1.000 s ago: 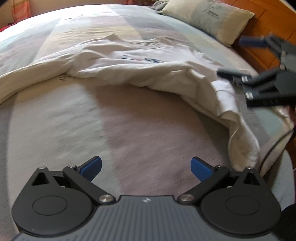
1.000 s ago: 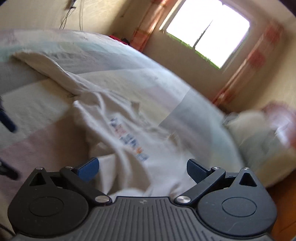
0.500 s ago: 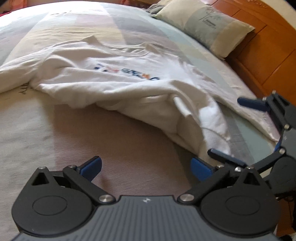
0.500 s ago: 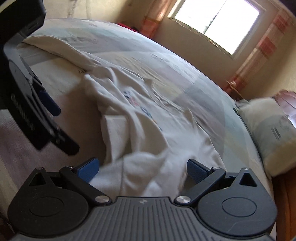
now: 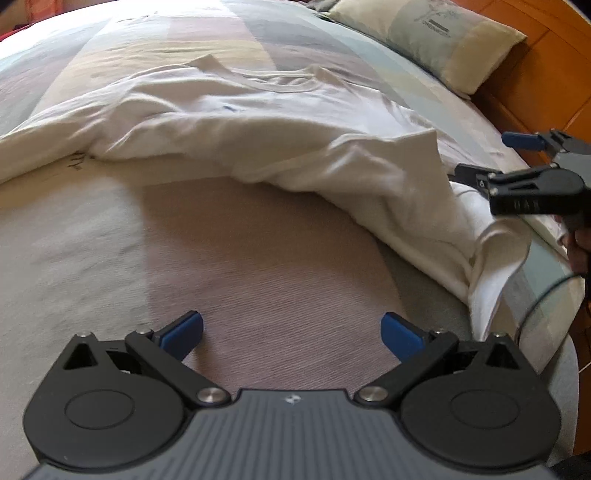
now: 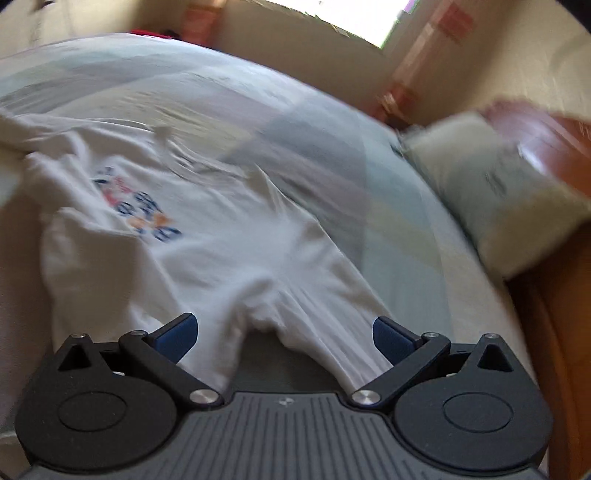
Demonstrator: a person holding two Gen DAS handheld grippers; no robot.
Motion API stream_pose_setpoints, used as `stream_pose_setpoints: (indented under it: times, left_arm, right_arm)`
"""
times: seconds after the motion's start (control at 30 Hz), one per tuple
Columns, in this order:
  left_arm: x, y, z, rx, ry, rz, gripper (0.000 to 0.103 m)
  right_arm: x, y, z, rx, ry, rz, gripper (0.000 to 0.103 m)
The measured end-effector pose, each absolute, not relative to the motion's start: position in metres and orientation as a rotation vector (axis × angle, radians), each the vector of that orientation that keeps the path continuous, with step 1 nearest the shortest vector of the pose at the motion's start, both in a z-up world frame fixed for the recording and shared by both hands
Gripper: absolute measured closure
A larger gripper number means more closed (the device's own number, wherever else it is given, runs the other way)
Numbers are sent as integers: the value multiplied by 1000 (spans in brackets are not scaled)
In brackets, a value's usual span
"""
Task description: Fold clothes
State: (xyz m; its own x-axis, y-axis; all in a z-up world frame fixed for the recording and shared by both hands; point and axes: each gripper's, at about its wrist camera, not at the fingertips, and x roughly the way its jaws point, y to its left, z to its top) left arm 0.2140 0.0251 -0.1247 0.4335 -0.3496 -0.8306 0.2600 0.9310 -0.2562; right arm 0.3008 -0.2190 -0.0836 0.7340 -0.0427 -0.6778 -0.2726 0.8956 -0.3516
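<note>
Bed [image 5: 258,258] with pastel-block cover fills room, wooden headboard [image 5: 535,74] at far right edge. Pillow [image 5: 432,33] against headboard corner. White T-shirt [image 5: 258,122] with blue-orange print sprawled rumpled across bed middle, hem bunched toward near right edge. Left tongs [image 5: 291,332] spread wide over bare cover, holding nothing. Right tongs [image 6: 284,334] spread wide, shirt's bunched edge between fingers, not pinched

left gripper [image 5: 291,330] agape; right gripper [image 6: 285,332] agape
</note>
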Motion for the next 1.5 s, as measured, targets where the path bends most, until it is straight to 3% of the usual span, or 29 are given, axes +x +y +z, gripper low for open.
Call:
stream_pose_setpoints:
  times: [0.4,0.6,0.77,0.83,1.0,1.1,1.5]
  left_arm:
    - [214,5,-121,-65,1046,-418,1]
    - [211,7,-118,-41,1056,-412,1]
    - [207,9,-115,7,1070,-413,1]
    - [204,10,-116,48,1086,-414,1]
    - [195,8,-116,218,1101,-434,1]
    - [190,8,-113,292,1102,-441,1]
    - [156,44,-84,378,1044,-382,1]
  right_arm:
    - [242,-247,-76,-235,715,298,3]
    - [267,-217,-67,-190,717,510,41]
    - [302,-191,-83,-169,772,599,55]
    - [306,-186,-86,-159,794,616,79]
    - [297,-178,-83,-167,795,695,81]
    - [294,-173,-82,-187,793,696,95]
    - [240,-127,-46,-151,785,898,96]
